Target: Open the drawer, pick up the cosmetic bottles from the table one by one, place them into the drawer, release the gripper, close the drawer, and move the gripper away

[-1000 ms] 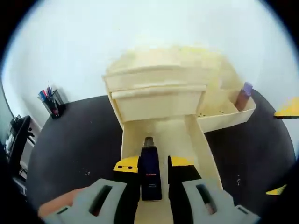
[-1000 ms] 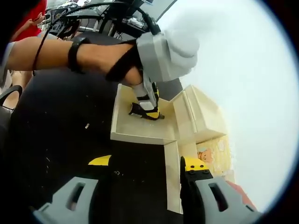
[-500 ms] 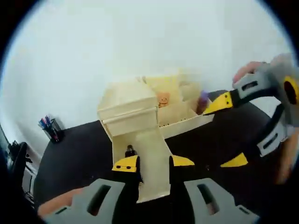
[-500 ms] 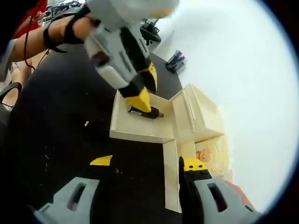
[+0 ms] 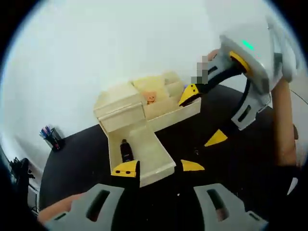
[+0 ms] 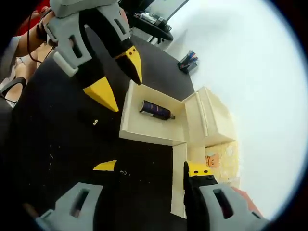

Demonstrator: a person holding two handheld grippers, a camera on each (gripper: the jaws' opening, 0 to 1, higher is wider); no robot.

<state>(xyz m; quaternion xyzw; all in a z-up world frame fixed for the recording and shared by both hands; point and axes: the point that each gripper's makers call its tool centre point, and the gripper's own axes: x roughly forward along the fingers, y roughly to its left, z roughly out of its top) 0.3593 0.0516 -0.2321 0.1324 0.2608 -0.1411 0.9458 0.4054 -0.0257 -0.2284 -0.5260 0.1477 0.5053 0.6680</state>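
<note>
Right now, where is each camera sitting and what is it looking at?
Left gripper view: rides on the left gripper, looking across the black table at the open drawer with a dark bottle lying inside; the right gripper and a forearm come in from the right.
Right gripper view: rides on the right gripper, looking down at the same drawer and bottle; the left gripper hangs open above it.
Both share the drawer, bottle and table.

Setting: office or lab workspace. Evidence: black bench [image 5: 77, 154] against a plain white wall [image 5: 96, 48]; mesh pen holder [image 5: 50, 137] with coloured pens; black office chair [image 6: 154, 30] and cables at the bench's far end; pale wooden desktop organiser [image 5: 144, 103].
</note>
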